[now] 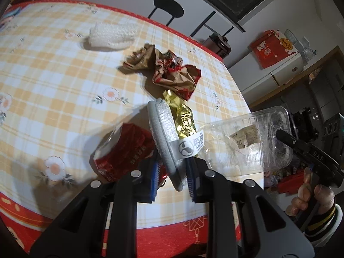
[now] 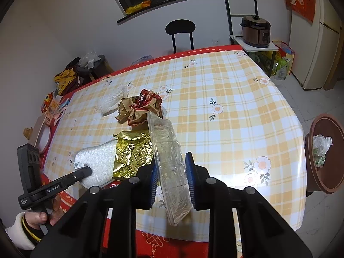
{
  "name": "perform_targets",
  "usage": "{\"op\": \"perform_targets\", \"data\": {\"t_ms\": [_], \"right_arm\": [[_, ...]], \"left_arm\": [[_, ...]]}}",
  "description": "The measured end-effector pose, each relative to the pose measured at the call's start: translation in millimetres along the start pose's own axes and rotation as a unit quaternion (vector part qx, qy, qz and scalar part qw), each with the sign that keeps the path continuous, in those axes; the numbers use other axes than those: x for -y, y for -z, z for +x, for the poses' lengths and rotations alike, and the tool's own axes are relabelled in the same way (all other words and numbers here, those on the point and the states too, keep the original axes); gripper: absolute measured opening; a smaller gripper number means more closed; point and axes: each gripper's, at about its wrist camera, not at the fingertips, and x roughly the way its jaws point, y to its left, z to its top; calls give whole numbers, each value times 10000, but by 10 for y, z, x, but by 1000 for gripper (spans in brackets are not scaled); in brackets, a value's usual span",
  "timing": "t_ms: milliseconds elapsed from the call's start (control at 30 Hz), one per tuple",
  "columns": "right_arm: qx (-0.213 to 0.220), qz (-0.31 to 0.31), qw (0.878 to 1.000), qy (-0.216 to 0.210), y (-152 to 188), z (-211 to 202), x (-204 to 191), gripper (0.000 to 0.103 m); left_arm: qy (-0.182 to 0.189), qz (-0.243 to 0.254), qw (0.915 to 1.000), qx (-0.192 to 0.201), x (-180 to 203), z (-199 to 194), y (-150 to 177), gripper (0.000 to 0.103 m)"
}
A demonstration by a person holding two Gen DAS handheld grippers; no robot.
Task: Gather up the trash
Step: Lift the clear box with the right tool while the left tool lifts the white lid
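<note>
The left claw (image 1: pixel 172 169) is clamped on a grey foam pad (image 1: pixel 164 133) with a gold foil wrapper (image 1: pixel 185 120), above the tabletop (image 1: pixel 53 81). The right claw (image 2: pixel 172 178) is clamped on a clear plastic tray (image 2: pixel 169 161). Recommended: keep both grips firm and carry toward the brown bin (image 2: pixel 326 152). Legible markings: "DAS", "GenRobot.AI".

The right half of the surface (image 2: pixel 236 111) is left open for passage. The left-centre is blocked by a crumpled brown paper wad (image 2: pixel 139 109), gold foil (image 2: pixel 133 152) and white bubble wrap (image 2: pixel 111 101). A red packet (image 1: pixel 124 150) is lodged beside the left approach.
</note>
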Motion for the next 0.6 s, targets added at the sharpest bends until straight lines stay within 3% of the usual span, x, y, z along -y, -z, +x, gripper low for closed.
{"op": "perform_targets", "data": {"t_ms": [600], "right_arm": [[292,242,9993,56,-60,-184,187,25]], "left_arm": [[-570,42,9947,852,-168,-717,-158,22]]}}
